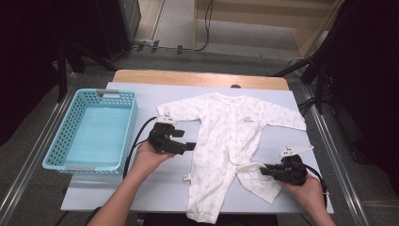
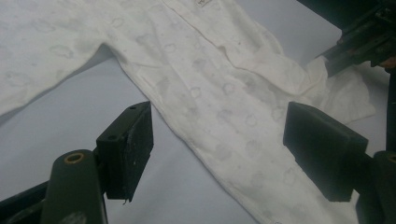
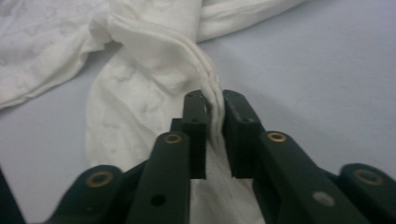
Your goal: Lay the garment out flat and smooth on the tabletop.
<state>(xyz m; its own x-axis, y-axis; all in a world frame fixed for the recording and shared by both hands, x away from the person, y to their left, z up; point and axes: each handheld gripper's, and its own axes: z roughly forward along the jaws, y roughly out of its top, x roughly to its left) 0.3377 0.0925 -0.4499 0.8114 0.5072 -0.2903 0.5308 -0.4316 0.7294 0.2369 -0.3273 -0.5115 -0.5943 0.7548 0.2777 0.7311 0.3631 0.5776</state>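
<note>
A white baby romper [image 1: 230, 132] lies spread flat on the pale blue table [image 1: 141, 188], sleeves out, legs toward me. My left gripper [image 1: 190, 146] hovers at the garment's left side by the waist, open. In the left gripper view its pads [image 2: 135, 135] stand wide apart over the romper's edge [image 2: 210, 79], with nothing pressed between them. My right gripper [image 1: 264, 170] is at the right leg, which is bunched up. In the right gripper view that gripper [image 3: 214, 105] is shut on a gathered fold of the white leg fabric [image 3: 140, 93]. The right gripper [image 2: 359, 42] also appears far off in the left gripper view.
A light blue plastic basket [image 1: 134, 122] stands on the table's left side, nothing in it. Bare table surface lies right of the romper [image 1: 291, 141]. Metal rails run along both table sides, and dark stands and cables are on the floor behind.
</note>
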